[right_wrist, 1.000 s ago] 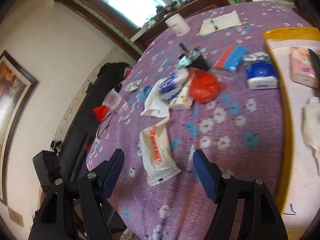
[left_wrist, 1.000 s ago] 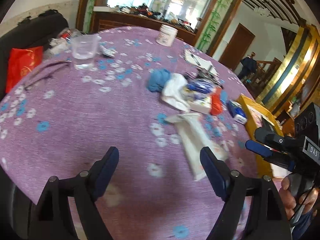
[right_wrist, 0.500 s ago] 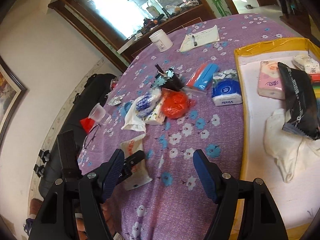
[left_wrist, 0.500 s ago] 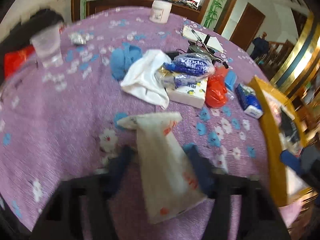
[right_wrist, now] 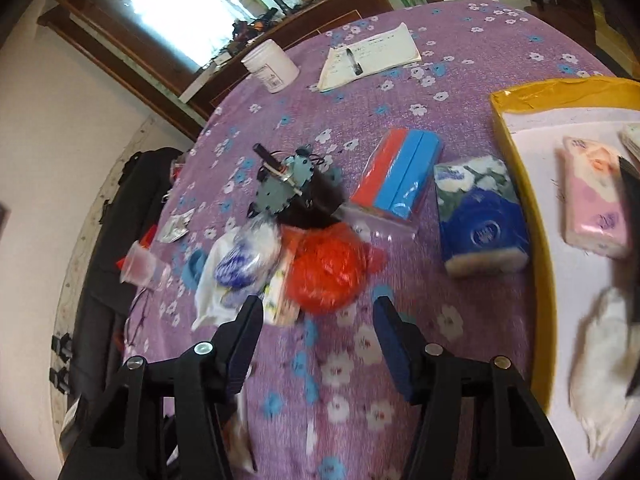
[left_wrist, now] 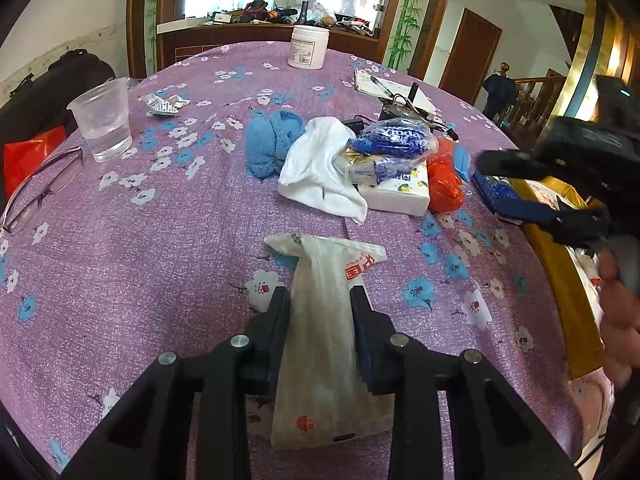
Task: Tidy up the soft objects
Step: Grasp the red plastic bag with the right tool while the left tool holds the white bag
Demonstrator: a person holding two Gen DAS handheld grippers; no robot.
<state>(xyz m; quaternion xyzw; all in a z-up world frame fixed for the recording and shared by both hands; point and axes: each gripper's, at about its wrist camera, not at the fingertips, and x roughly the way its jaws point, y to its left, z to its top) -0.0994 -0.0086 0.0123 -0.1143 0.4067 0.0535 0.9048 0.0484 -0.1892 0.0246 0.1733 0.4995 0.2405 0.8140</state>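
1. Left claw [left_wrist: 320,300], lower centre: jaws, just closing, pinch the white plastic bag [left_wrist: 324,320] lying on the desk [left_wrist: 160,240].
2. Right claw [right_wrist: 318,312], lower centre: jaws, just closing, part-open, empty, near the red bag [right_wrist: 326,276].

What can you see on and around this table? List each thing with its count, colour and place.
plastic bag: 1, white with red print, near edge, between the left gripper's pads
cloth: 1, white, middle pile
knitted item: 1, blue, left of the cloth
red bag: 1, red, crumpled, middle pile
tissue pack: 1, blue and white, beside the tray
tray: 1, yellow rim, right side
cup: 1, clear, far left
jar: 1, white, far edge
glasses: 1, left edge
left gripper: black, just closed onto the plastic bag
right gripper: black, jaws closing, nothing between
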